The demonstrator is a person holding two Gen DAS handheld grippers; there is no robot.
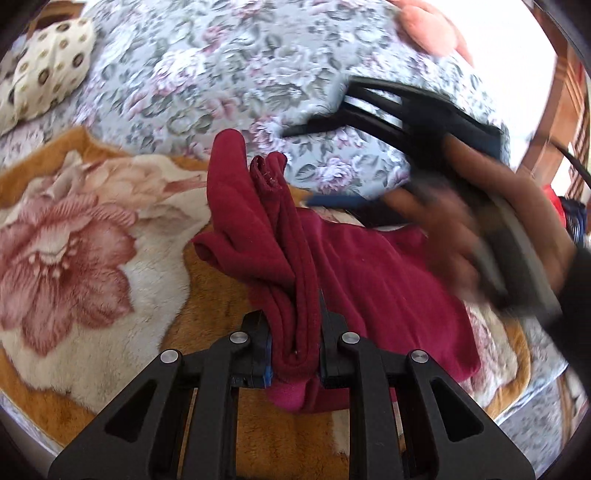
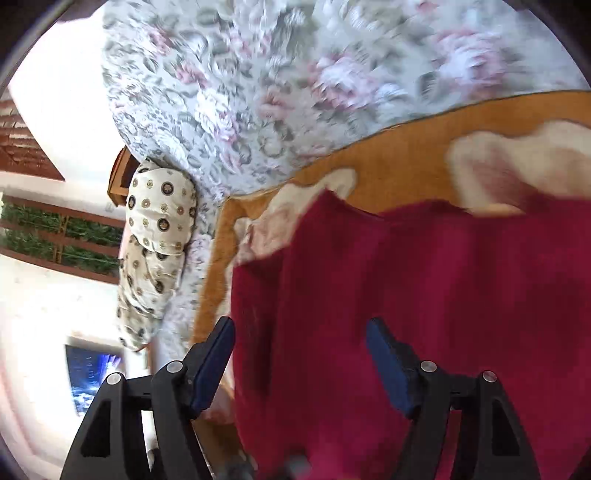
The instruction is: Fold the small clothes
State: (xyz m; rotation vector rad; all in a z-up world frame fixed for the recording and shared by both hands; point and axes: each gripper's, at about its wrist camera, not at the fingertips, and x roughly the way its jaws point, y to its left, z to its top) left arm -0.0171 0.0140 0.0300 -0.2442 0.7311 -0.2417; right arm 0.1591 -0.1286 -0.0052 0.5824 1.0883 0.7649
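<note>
A dark red fleece garment [image 1: 369, 277] lies on an orange and cream flowered blanket [image 1: 92, 240]. My left gripper [image 1: 293, 317] is shut on a bunched fold of it, and a sleeve-like part stands up beyond the jaws. In the left wrist view my right gripper [image 1: 306, 166] is blurred beyond the garment, held by a person's hand [image 1: 461, 221]. In the right wrist view my right gripper [image 2: 300, 326] is open over the flat red cloth [image 2: 406, 295], and its blue pads [image 2: 388, 362] hold nothing.
A grey flowered bedsheet [image 1: 203, 74] covers the bed beyond the blanket. A cream spotted pillow [image 1: 48, 66] lies at the far left, and it also shows in the right wrist view [image 2: 159, 229]. A pink cushion [image 1: 428, 33] sits at the back right.
</note>
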